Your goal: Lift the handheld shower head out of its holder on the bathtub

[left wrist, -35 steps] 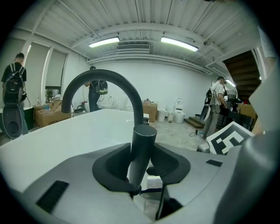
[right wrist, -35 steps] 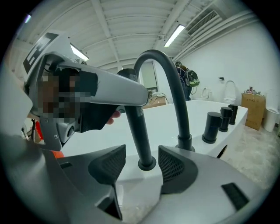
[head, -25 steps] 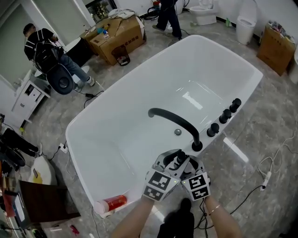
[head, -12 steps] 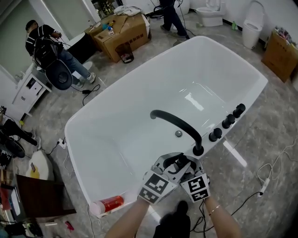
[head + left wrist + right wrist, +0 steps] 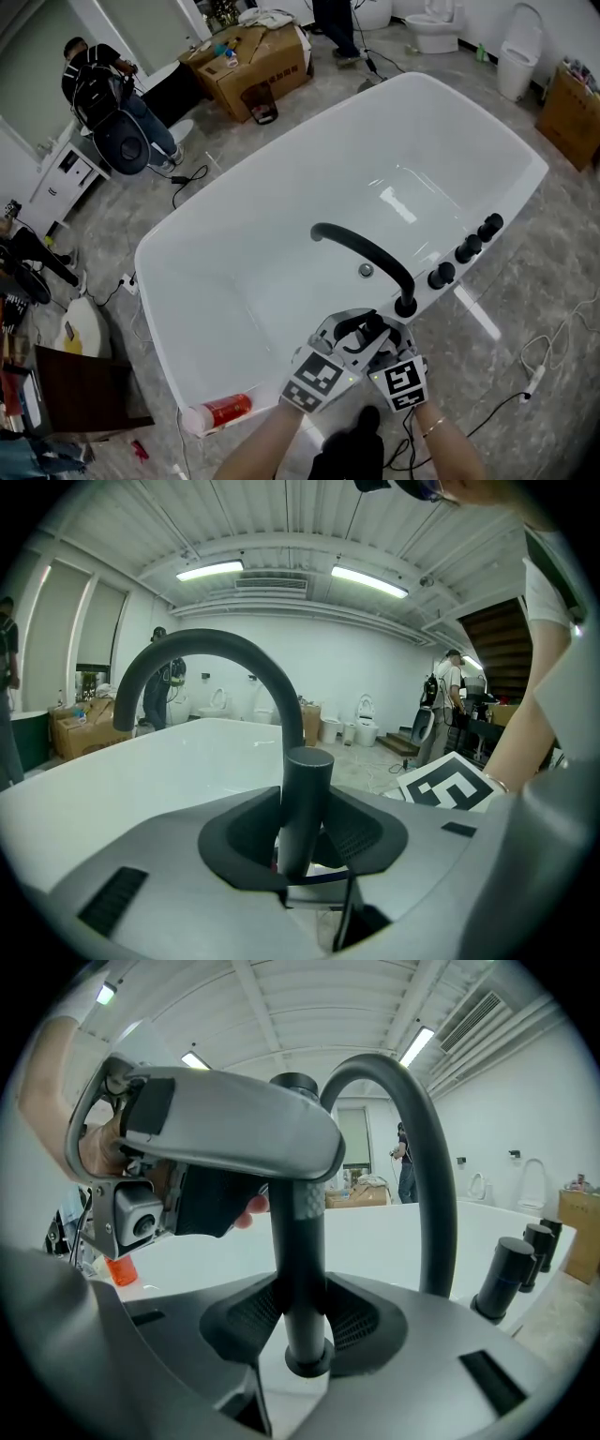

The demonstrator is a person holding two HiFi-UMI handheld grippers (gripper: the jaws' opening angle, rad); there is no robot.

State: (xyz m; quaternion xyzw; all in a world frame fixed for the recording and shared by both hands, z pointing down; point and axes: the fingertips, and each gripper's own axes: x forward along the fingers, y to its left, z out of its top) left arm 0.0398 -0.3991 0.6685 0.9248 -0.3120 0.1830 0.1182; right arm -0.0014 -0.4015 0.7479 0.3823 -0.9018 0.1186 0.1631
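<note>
Lying down at the left corner of the white bathtub's (image 5: 262, 253) near rim: a red bottle (image 5: 225, 410). Next along that bathtub rim, the left gripper (image 5: 302, 836), squeezed tight on the top part of the black handheld shower head (image 5: 305, 780). Standing straight up in its holder (image 5: 309, 1365) on the bathtub rim, not lifted yet. Lower on the same stick, the right gripper (image 5: 305, 1312), jaws closing, pads touching both its sides. Further right on the bathtub rim, a curved black tap (image 5: 366, 251), then three black knobs (image 5: 466, 249).
</note>
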